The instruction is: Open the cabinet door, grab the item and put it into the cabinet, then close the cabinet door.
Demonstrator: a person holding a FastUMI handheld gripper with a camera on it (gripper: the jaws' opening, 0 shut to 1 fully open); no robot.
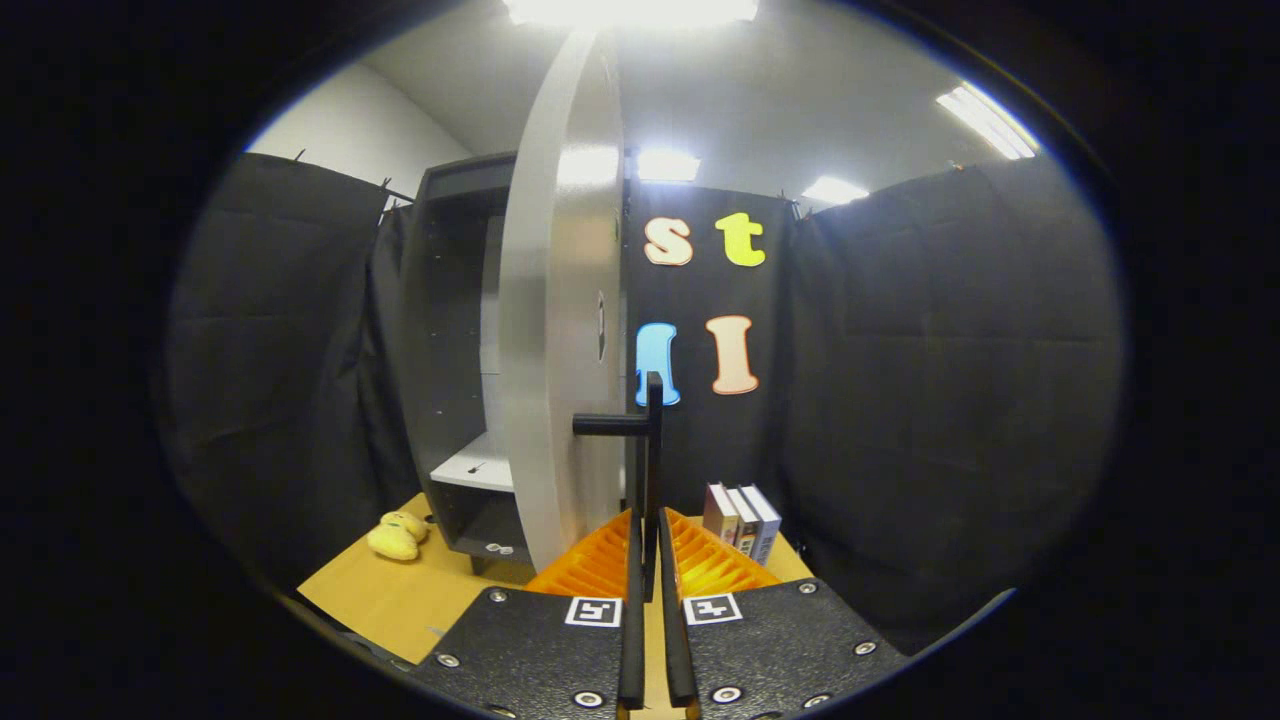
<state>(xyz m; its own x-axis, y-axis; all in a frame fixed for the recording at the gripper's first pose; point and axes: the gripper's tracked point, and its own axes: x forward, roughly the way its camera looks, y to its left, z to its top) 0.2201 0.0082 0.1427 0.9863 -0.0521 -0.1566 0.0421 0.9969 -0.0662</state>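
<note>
The tool (648,560) reaches forward with its two fingers (632,640) drawn close together, clamped on the lower end of a thin black handle (654,470). The handle is a vertical bar that rises from between the fingertips, and both fingers press on it. A short black arm runs from the bar's upper part across to the door (560,330).

The door is pale grey and stands swung open, seen nearly edge on, so its broad face curves up just beyond the fingers. Behind it sits the cabinet (450,350), a dark grey box with its inside exposed. A white shelf (475,465) crosses the lower part of the cabinet's inside, and rows of small peg holes run up its inner wall.

The cabinet stands on a tan bench (400,595), at its far edge. A small yellow toy (396,535), the item, lies on the bench outside the cabinet, near its front left foot and toward the bench's left edge. It is well apart from the tool.

On the other side of the handle, three books (742,518) stand upright side by side near the bench's far right corner.

Black cloth (950,400) walls the booth behind and to both sides, with bright ceiling lights (985,120) above.
</note>
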